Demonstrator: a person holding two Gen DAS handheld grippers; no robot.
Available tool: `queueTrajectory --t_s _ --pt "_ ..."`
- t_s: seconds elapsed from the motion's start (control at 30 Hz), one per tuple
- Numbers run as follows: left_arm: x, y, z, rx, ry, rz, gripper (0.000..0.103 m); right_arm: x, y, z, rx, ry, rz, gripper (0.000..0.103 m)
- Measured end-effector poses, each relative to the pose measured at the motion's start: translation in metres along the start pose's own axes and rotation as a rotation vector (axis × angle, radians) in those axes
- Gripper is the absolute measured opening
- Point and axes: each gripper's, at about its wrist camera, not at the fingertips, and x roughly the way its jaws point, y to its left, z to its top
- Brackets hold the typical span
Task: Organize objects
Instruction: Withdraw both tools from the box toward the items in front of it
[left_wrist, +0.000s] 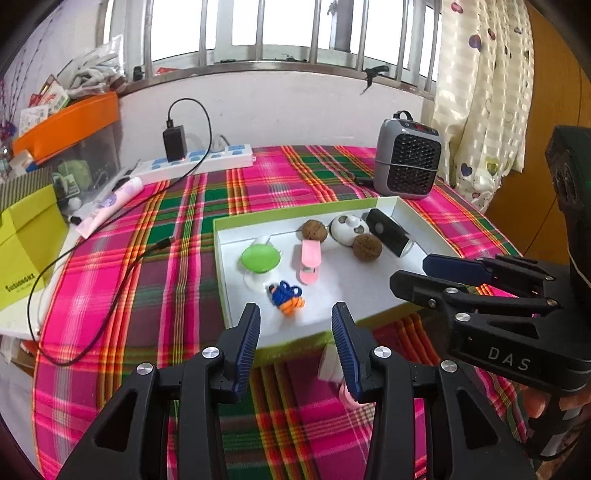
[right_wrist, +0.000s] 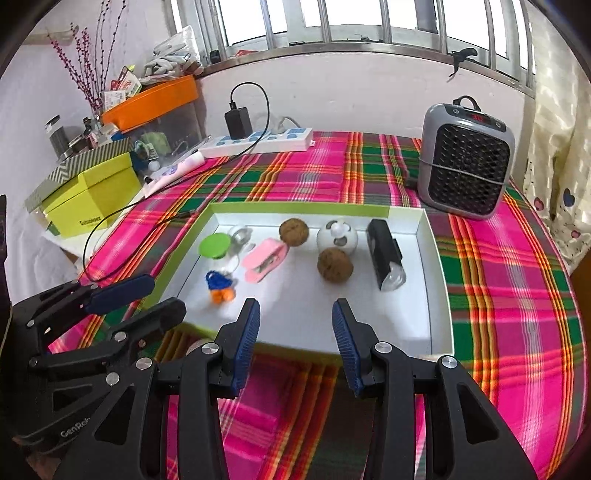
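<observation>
A white tray with a green rim (left_wrist: 236, 221) (right_wrist: 436, 258) lies on the plaid table. In it are a green-topped white piece (left_wrist: 259, 258) (right_wrist: 214, 244), a pink clip (left_wrist: 310, 260) (right_wrist: 265, 259), a blue-and-orange cord knot (left_wrist: 286, 295) (right_wrist: 220, 286), two walnuts (left_wrist: 366, 247) (right_wrist: 334, 265), a white round gadget (left_wrist: 349, 229) (right_wrist: 337, 236) and a black flashlight (left_wrist: 388, 232) (right_wrist: 384, 254). My left gripper (left_wrist: 295, 347) (right_wrist: 147, 295) is open and empty at the tray's near edge. My right gripper (right_wrist: 295, 343) (left_wrist: 417, 273) is open and empty at the tray's near right.
A pink-and-white object (left_wrist: 338, 373) lies on the cloth outside the tray, behind my left gripper's right finger. A grey heater (left_wrist: 408, 158) (right_wrist: 463, 158) stands back right. A power strip with charger and cable (left_wrist: 199, 158) (right_wrist: 258, 140), yellow-green box (right_wrist: 88, 195) and clutter sit at left.
</observation>
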Motion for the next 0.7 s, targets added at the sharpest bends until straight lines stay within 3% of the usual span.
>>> queueTrajectory --t_s 0.7 --pt "-0.024 0.044 -0.046 -0.130 0.015 0.026 0.040 0.000 0.043 -0.048 -0.030 0.047 0.072 0.049"
